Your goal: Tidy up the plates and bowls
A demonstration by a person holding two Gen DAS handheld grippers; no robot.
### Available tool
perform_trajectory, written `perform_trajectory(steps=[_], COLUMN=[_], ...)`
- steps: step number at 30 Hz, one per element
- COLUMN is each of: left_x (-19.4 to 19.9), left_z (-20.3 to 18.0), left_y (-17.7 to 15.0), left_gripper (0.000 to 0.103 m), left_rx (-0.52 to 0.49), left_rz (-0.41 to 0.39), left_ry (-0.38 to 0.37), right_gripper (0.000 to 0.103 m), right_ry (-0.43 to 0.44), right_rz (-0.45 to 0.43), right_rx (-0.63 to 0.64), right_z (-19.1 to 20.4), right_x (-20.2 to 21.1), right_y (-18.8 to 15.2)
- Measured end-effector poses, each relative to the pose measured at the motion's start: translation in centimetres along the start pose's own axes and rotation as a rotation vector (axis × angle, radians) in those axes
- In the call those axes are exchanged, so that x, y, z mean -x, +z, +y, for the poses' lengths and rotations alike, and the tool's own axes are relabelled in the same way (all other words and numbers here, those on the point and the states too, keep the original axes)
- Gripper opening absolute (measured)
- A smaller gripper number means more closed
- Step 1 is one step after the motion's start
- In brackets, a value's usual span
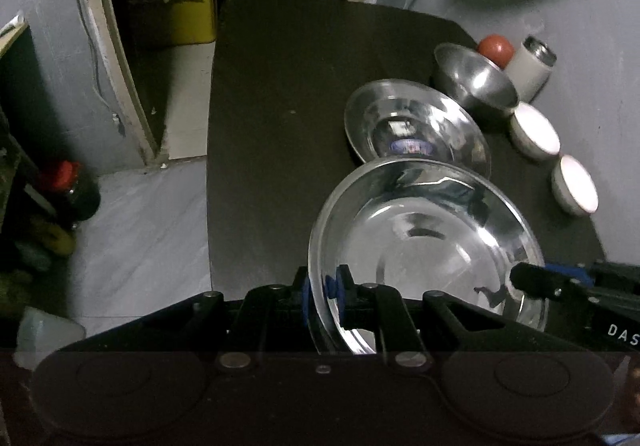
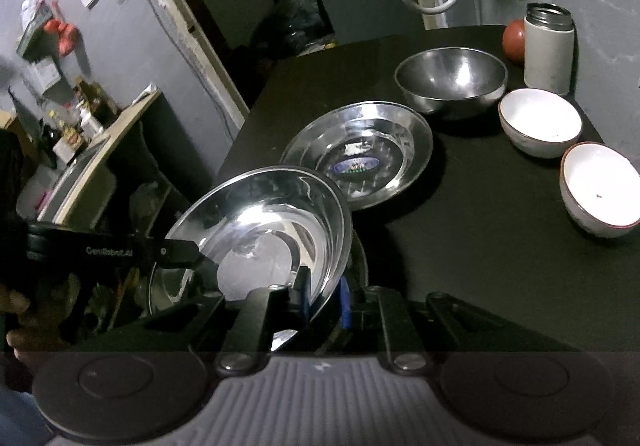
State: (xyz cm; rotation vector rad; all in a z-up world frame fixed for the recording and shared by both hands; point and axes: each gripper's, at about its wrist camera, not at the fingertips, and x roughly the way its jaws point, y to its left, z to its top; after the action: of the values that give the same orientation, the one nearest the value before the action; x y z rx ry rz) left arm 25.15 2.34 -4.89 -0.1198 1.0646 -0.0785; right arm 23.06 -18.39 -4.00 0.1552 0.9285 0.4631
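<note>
1. The near steel plate [image 2: 260, 230] is tilted up off the counter [image 2: 480, 266], its rims pinched by the left gripper [image 1: 324, 298] and the right gripper [image 2: 324, 298] from opposite sides.
2. Just behind the near steel plate, a second steel plate [image 2: 360, 154] lies flat on the counter.
3. Behind and to the right of the second plate stands a steel bowl [image 2: 452, 82].
4. Right of the steel bowl sit two ceramic bowls [image 2: 540, 122], one [image 2: 600, 186] nearer than the other.
5. Behind the steel bowl, by the wall, a flask [image 2: 548, 46] stands upright with a round ball [image 2: 514, 40] touching its left side.
</note>
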Motion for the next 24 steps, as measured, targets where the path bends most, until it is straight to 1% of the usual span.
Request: perform_trajectory(steps=[5,10,15,19,24], left_x=[-0.2,-0.6,-0.9,-0.8,-0.9], left_z=[-1.1,-1.8,-2.5,-2.6,-2.9], left_y=[-0.5,-0.7,-0.9,-1.0,-1.2], left_gripper=[0.015,0.016,0.016,0.017,0.017], left_rx=[-0.008,-0.011,-0.038,-0.036,-0.058], left_rz=[0.011,0.003,-0.009,-0.005,-0.002], left_ry=[0.041,0.072,0.099,0.104,0.122], right_gripper=[0.019,0.020,0.020,0.020,0.020], right_ry=[-0.018,-0.025,-0.044,-0.038,-0.042], right_rz=[0.042,0.055,0.069,0.073,0.082], right_rx=[0.069,0.110,0.130,0.134,0.142], right_z=[0.1,0.2,0.4,0.3,0.3], right_x=[-0.1,-0.2,-0.5,-0.4,-0.5], right_y=[-0.7,-1.0,-1.2,-1.3,-1.4])
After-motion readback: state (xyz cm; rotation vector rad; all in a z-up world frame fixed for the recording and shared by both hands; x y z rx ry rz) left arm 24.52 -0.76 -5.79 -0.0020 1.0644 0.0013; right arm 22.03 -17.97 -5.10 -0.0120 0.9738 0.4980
